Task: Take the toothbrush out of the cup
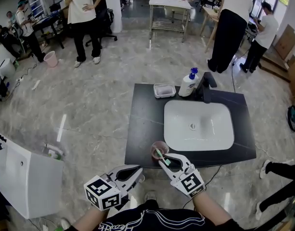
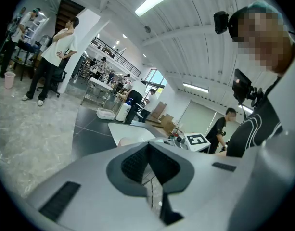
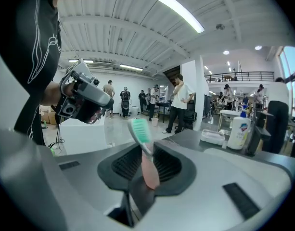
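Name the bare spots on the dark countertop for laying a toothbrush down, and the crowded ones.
Bare: the left strip of the countertop, between its left edge and the basin, from the soap dish forward to the cup. Crowded: the back, with soap dish, pump bottle and faucet; the cup, where the right tool grips the toothbrush.

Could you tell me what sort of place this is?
Probably a workshop hall with a mock bathroom stand: white basin in a dark countertop on open floor, people and a metal table behind.
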### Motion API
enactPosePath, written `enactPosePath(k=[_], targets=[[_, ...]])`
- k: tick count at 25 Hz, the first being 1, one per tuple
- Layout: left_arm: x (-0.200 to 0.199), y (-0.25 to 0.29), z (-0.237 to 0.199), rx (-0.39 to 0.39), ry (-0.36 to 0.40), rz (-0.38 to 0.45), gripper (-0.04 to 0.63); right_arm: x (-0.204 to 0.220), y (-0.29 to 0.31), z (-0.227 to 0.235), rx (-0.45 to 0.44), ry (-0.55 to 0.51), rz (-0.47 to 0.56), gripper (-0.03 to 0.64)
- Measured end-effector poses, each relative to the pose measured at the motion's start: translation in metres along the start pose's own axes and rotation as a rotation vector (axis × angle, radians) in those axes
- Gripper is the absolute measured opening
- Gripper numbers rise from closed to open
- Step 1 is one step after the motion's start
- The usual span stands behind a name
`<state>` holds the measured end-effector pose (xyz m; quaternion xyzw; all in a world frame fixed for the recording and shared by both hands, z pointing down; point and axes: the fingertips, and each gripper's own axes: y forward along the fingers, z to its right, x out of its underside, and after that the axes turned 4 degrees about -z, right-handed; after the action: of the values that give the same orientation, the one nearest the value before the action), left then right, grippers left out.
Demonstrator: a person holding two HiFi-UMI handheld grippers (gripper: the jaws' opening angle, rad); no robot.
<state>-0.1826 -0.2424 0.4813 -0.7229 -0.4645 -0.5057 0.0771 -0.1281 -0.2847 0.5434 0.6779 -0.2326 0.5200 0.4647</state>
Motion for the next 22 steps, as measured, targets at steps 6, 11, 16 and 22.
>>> enactPosePath(k=[6,11,16,22], targets=[[-0.002,0.000,-0.001,0.004,0.000,0.003,0.003,-0.007,-0.001,0.010,0.035,0.018,0.020,0.040],[-0.003,0.001,-0.004,0.002,-0.003,0.010,0.003,-0.011,0.000,0.016,0.042,0.030,0.027,0.034],[-0.006,-0.001,-0.005,-0.001,-0.004,0.017,0.003,-0.015,0.000,0.019,0.038,0.011,0.038,0.032],[-0.008,-0.001,-0.007,-0.010,-0.010,0.026,0.003,-0.025,-0.003,0.022,0.028,0.056,0.072,0.029]])
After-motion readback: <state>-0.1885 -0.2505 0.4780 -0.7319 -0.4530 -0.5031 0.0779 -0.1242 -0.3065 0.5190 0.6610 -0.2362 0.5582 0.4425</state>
